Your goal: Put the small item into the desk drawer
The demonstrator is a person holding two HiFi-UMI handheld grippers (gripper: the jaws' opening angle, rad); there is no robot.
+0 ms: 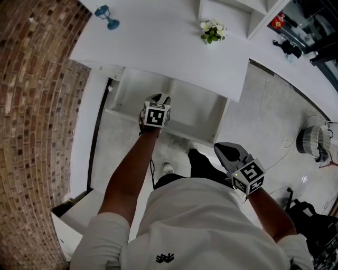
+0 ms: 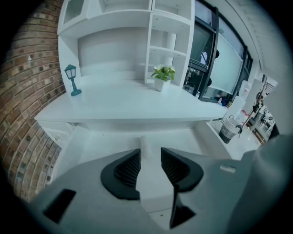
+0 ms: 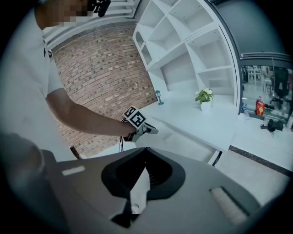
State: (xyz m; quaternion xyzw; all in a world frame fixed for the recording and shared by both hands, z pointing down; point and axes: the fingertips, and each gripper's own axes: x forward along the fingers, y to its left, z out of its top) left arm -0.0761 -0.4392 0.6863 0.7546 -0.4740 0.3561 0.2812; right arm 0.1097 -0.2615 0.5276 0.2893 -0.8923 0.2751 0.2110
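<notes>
On desk [image 1: 158, 52], smooth white top: teal lantern figurine [image 1: 108, 16] at far-left corner, small potted plant [image 1: 213, 31] toward far right. Left of desk — rough brick wall [image 1: 31, 132]. Under desk front, open white drawer [image 1: 195, 113]. Above it, left hand-held gripper [image 2: 150, 153] — ribbed black pads wide apart, nothing between. In front of desk, right hand-held gripper [image 3: 145, 150], jaw tips closed together. Not discernible in any view: small item.

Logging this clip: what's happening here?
A person stands at a white desk with its drawer pulled open. The left gripper hangs over the drawer, jaws apart and empty. The right gripper is back by the waist, shut on nothing. I can't make out a small item in the drawer.
</notes>
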